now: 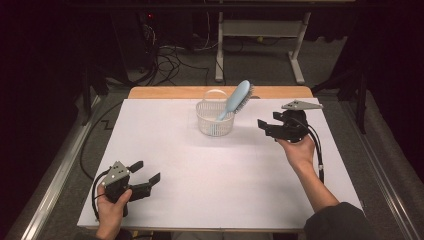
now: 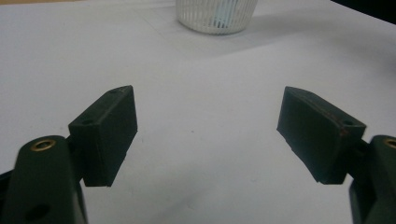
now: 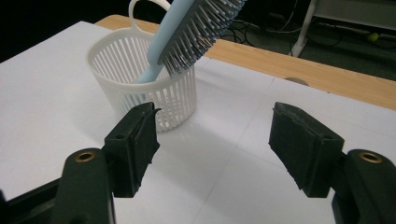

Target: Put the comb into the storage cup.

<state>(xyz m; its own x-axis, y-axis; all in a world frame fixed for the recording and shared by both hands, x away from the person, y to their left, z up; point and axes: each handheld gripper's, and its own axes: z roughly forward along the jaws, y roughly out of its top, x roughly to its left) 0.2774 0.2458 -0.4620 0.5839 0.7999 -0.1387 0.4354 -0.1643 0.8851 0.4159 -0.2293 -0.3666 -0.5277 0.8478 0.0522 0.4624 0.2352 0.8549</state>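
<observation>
Light blue hairbrush (image 1: 238, 98) is sitting handle-down in the white slotted basket (image 1: 215, 120), bristle head sticking up and leaning over the rim twd the right side. Basket's standing upright on the white table (image 1: 200, 200), near the far edge.

Right gripper (image 1: 266, 129) is just beside the basket, w/ my fingers (image 3: 133, 142) spread wide and nothing btwn them. From the right gripper view the basket is ahead and off to the left of the left finger, brush head up above it, not touching either one.

Left gripper (image 1: 146, 172) is well apart from all that, down at the near left corner. Fingers (image 2: 109, 135) spread too, just bare table btwn them, and the basket (image 2: 217, 16) is far ahead, roughly centred past the tips.
</observation>
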